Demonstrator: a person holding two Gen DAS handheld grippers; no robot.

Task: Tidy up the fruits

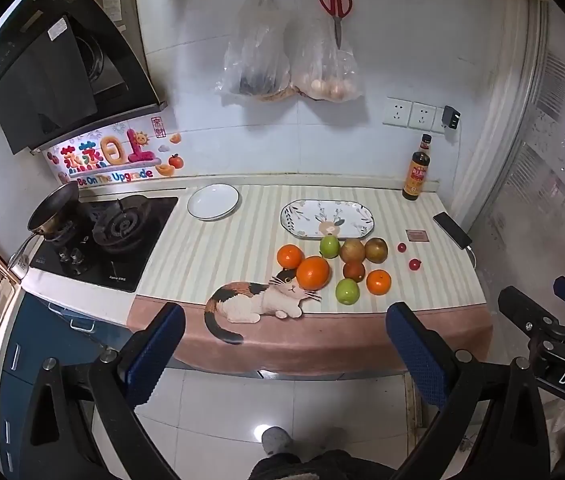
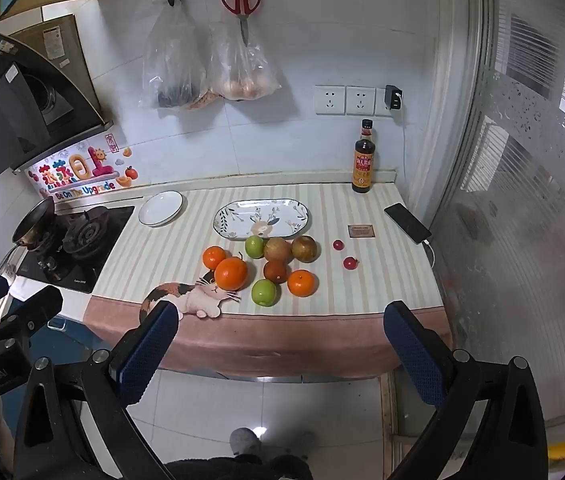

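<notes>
Fruit sits in a bunch on the striped desk [image 2: 154,256], just in front of the long leaf-pattern plate [image 2: 262,218]: oranges like the big orange [image 2: 231,273], green apples like the front green apple [image 2: 265,292], brown round fruits, and two tiny red ones off to the right. The left gripper [image 1: 284,354] and right gripper [image 2: 282,350] hang back from the desk edge, jaws wide and holding nothing. I think the round fruits are firm, smooth and quick to roll, so grab each across its fat middle, while the small red ones likely squash easily.

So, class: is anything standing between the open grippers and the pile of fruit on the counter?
Nothing visible does. The left gripper and right gripper hang open off the counter's front edge, and only bare striped cloth lies before the fruit.
</notes>
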